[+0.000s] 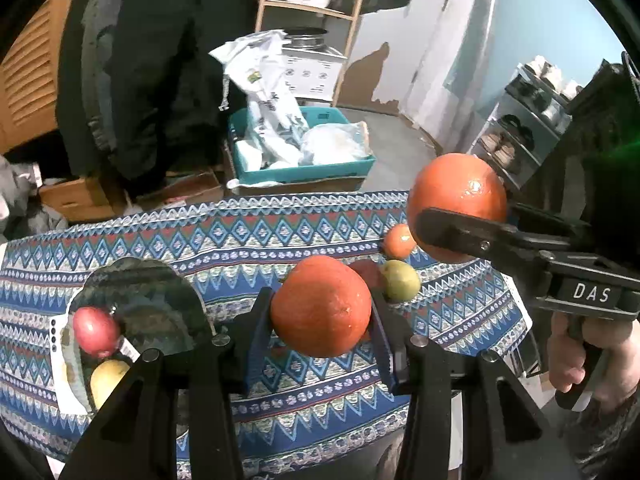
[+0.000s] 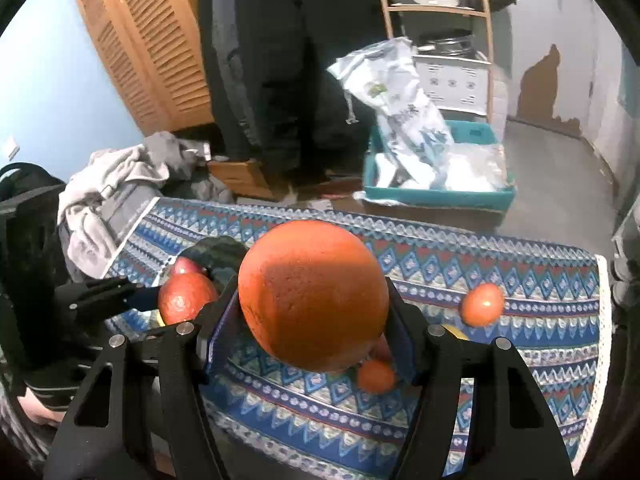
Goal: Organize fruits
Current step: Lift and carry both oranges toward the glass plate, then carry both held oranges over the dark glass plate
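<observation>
White letters "DAS" (image 1: 591,293) readable on the right hand-held gripper (image 1: 440,236), clenched on one orange (image 1: 456,196) lifted clear of the counter (image 1: 280,232). Left hand-held gripper (image 1: 322,320) clamped on a second orange (image 1: 320,306), likewise off the cloth. Beyond the left one's fingers: one small orange (image 1: 399,241), one green fruit (image 1: 401,280). To its left, one glass plate (image 1: 140,292) bearing one red apple (image 1: 95,331) and one yellow fruit (image 1: 107,380). Beneath the right one's load, another small orange (image 2: 376,376).
</observation>
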`<state>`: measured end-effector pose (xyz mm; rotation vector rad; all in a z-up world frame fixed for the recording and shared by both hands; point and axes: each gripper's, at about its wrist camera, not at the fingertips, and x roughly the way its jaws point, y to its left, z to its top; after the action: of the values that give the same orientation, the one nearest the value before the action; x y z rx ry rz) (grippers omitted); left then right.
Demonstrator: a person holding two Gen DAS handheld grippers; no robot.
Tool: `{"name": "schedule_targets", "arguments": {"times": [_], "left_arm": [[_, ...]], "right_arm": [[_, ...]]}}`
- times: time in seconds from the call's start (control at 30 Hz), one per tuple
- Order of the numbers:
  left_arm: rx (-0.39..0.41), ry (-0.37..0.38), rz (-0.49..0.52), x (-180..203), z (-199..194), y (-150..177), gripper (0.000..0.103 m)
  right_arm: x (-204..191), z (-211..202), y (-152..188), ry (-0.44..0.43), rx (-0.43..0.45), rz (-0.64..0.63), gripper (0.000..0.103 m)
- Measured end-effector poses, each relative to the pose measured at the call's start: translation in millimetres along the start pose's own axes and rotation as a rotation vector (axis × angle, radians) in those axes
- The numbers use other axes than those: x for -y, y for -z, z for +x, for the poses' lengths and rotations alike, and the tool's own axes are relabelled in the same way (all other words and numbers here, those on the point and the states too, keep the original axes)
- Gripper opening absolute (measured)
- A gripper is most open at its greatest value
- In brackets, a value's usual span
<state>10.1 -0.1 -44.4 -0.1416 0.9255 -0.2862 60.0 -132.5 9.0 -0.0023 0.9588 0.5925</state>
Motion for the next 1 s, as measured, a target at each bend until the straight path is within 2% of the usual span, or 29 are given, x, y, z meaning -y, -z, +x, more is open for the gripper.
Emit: {"name": "schedule_targets", "arguments": {"times": [0.73, 1.0], "left_arm": [[0.023, -0.081, -0.164, -88, -23, 8, 0.046], [-0.001, -0.118, -0.234, -127, -18, 19, 0.046]], "right_arm": [[-68, 67, -30, -0.089, -0.065, -0.079, 0.066], [-94, 100, -36, -0.132, -0.114, -0.104, 0.066]]}}
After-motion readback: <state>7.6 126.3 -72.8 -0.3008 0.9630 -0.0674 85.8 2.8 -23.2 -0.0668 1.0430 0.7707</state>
